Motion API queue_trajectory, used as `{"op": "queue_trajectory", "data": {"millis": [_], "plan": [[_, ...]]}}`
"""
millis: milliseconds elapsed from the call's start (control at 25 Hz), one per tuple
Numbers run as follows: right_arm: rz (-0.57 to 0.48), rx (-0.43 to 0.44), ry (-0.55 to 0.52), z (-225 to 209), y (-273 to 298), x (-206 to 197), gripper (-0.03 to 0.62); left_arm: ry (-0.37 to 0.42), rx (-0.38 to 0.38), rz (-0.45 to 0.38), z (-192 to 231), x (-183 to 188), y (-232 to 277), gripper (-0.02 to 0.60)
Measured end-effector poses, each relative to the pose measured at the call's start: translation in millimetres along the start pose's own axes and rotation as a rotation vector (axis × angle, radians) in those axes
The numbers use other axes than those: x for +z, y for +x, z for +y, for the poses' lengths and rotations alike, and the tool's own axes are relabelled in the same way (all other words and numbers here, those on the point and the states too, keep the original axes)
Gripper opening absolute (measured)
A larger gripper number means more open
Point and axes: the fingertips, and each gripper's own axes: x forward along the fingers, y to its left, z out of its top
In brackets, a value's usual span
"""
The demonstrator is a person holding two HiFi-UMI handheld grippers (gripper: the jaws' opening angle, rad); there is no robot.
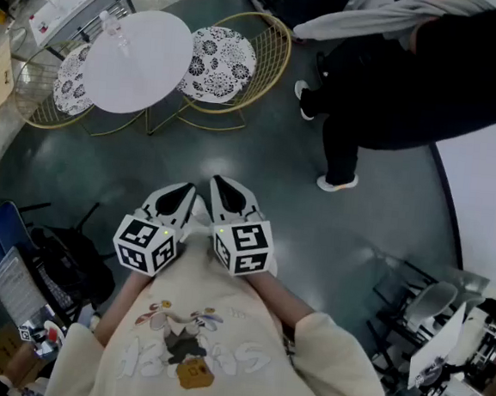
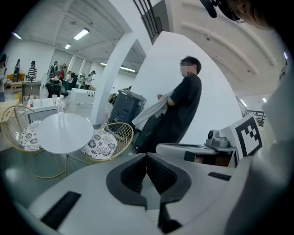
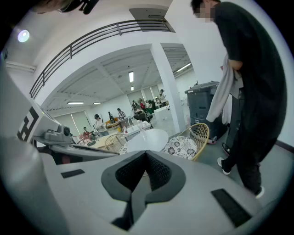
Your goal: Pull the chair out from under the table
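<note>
Nothing is under way yet. Low in the centre of the head view, the left gripper [image 1: 177, 197] and the right gripper [image 1: 229, 193] sit side by side, each with its jaws pressed together on nothing. Up in the upper left, the gold wire chair with a floral cushion [image 1: 221, 59] stands with its seat edge tucked under the round white table [image 1: 135, 62], well apart from both grippers. The reach, grip and pull are all left to do.

Left gripper [image 1: 179, 197] and right gripper [image 1: 231, 198] side by side near chest, jaws seemingly together.
</note>
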Motion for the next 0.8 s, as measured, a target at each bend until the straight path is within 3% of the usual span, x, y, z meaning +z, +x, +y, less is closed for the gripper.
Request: {"op": "queue_trajectory", "data": {"millis": [360,800], "plan": [[0.019,-0.001,-0.007,3,12,1,0.005,-0.047,0.002,-0.012,16,3,0,0.009],[0.078,-0.109,0.048,-11,16,-21,0.005,-0.111,-0.073,0.013,34,-10,10,0.009]]}}
